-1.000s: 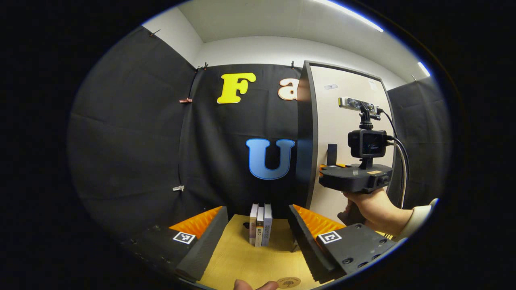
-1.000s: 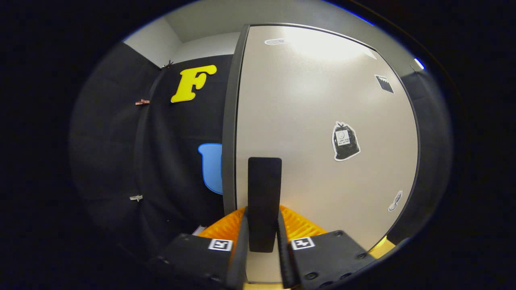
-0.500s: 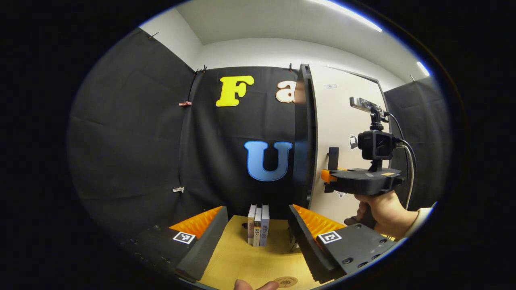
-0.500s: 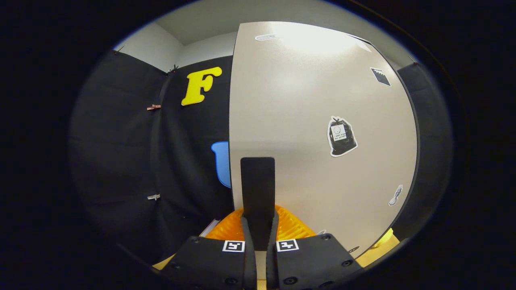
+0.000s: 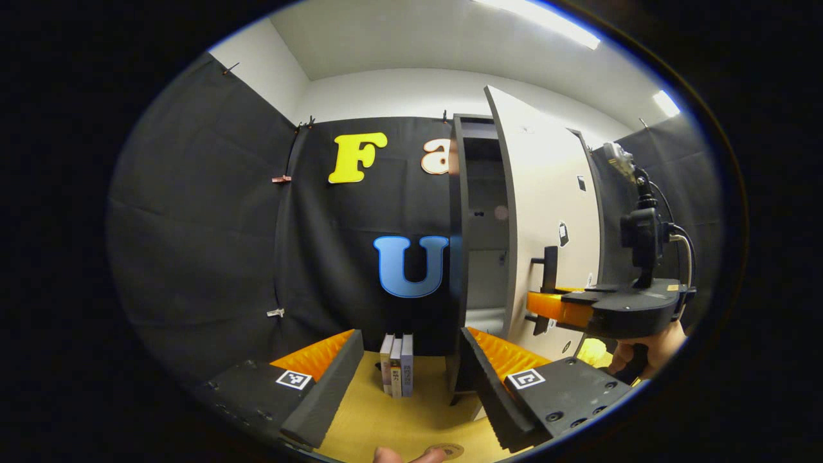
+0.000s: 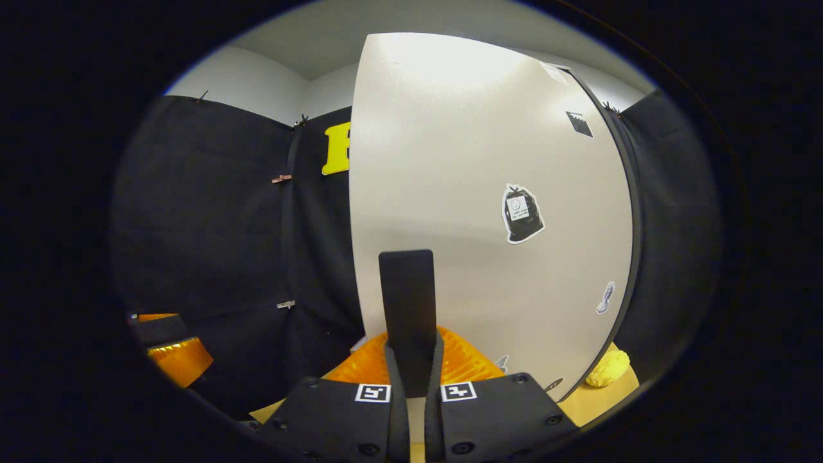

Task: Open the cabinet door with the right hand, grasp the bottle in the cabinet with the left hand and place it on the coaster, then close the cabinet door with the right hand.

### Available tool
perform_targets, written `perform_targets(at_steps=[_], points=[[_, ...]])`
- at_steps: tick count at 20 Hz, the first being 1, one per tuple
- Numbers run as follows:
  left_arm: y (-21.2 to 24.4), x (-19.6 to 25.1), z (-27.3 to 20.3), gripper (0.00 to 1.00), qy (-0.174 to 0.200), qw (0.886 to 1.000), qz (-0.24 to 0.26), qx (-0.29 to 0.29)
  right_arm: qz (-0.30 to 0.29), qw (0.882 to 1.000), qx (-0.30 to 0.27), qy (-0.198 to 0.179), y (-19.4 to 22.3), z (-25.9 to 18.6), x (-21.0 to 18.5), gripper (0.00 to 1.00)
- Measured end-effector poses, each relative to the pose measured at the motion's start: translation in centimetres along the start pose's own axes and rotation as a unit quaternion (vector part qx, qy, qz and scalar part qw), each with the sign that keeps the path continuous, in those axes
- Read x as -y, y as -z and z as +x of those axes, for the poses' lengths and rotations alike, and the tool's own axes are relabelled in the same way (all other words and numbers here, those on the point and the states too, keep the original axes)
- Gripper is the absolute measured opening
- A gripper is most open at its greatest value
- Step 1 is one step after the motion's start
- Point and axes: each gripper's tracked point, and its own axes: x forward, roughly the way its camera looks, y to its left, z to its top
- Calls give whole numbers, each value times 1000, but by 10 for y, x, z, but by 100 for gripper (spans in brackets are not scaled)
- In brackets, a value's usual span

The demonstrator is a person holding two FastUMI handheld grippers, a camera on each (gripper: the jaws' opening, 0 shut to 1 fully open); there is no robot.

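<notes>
My right gripper [image 6: 411,379] clamps the upright black bar handle [image 6: 406,308] of the beige cabinet door [image 6: 488,193]. My left gripper [image 5: 411,379] gapes, nearer the dark opening [image 5: 482,257] ahead-right; bottle unseen inside.

The cabinet door [image 5: 546,212] stands partly swung out, leaving a tall narrow gap [image 5: 485,244] between its edge and the cabinet side panel [image 5: 458,257]. The right tongs [image 6: 410,360], clamped on the door handle [image 6: 406,308], and the hand [image 5: 649,350] holding them stand just right of that gap. On the table [image 5: 398,418], three upright books [image 5: 397,373] stand left of the opening, ahead of the spread left tongs [image 5: 411,373].
</notes>
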Motion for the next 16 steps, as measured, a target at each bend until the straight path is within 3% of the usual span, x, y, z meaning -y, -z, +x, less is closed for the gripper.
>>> perform_targets(at_steps=[8,16], points=[[-5,33,-2,95,32,999,-9,4,9,1000,6,-7,-4,-47,20,13],[-14,59,1,95,57,998,-5,16,4,1000,13,23,-6,-95,47,13]])
